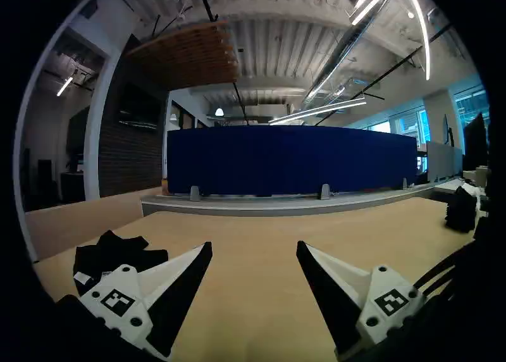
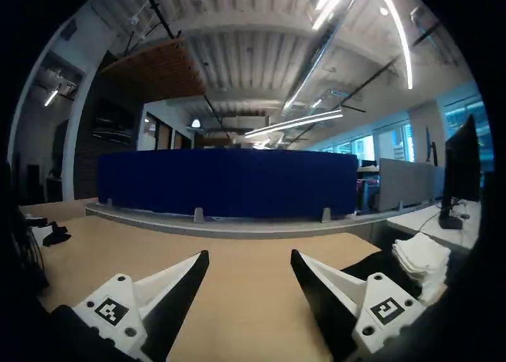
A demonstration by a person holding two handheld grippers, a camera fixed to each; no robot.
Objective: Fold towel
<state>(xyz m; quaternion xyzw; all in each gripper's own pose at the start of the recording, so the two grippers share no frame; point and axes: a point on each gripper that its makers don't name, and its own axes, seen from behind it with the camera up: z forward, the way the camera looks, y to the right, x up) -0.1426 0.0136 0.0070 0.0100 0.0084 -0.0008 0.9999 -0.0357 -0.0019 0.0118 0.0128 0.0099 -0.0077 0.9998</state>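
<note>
Black cloth, crumpled and probably the towel to fold, lies on the wooden table just left of the left gripper, whose fingers are spread and empty. The right gripper gapes likewise over bare wood, white folded towels to its right. The left gripper looks nearer the heap, which shows no clear long axis.

Left gripper view: a black cloth, near left, is partly hidden behind a jaw; a dark heap far right is cut by the edge. Right gripper view: the white towel stack is cut off at right; a dark item far left is too small to tell.
</note>
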